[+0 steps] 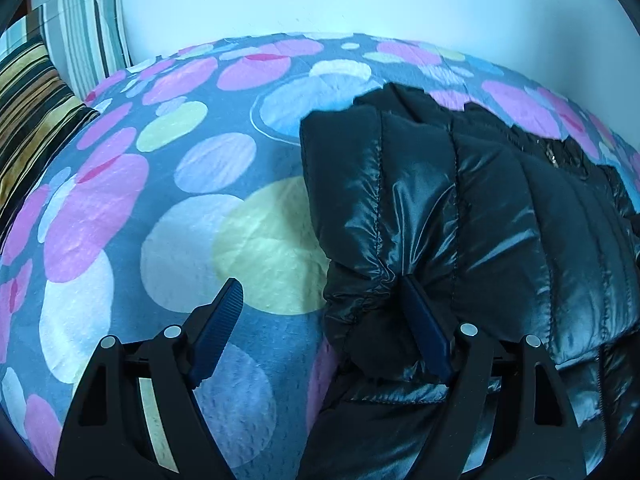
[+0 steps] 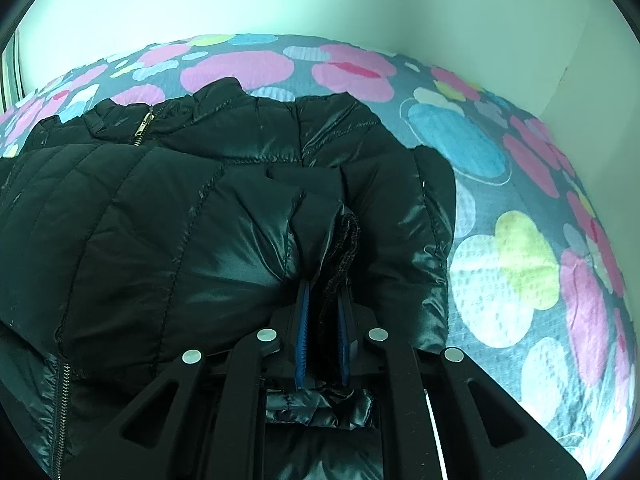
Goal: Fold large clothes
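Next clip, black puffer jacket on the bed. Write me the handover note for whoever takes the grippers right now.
Left gripper: open, one finger pressed against the jacket's edge, the other over the bedsheet; nothing gripped.
Right gripper: shut on a bunched cuff or hem of the jacket.
Jacket lies on the dotted bedsheet, zipper visible, partly gathered.
Done: right-side grasp. Left: grip with the left, complete the folds, flatten.

Bed [image 1: 120, 208] in circle-print cover — black puffer jacket [image 1: 480, 208] on it, striped pillows [image 1: 36, 92] at edge.
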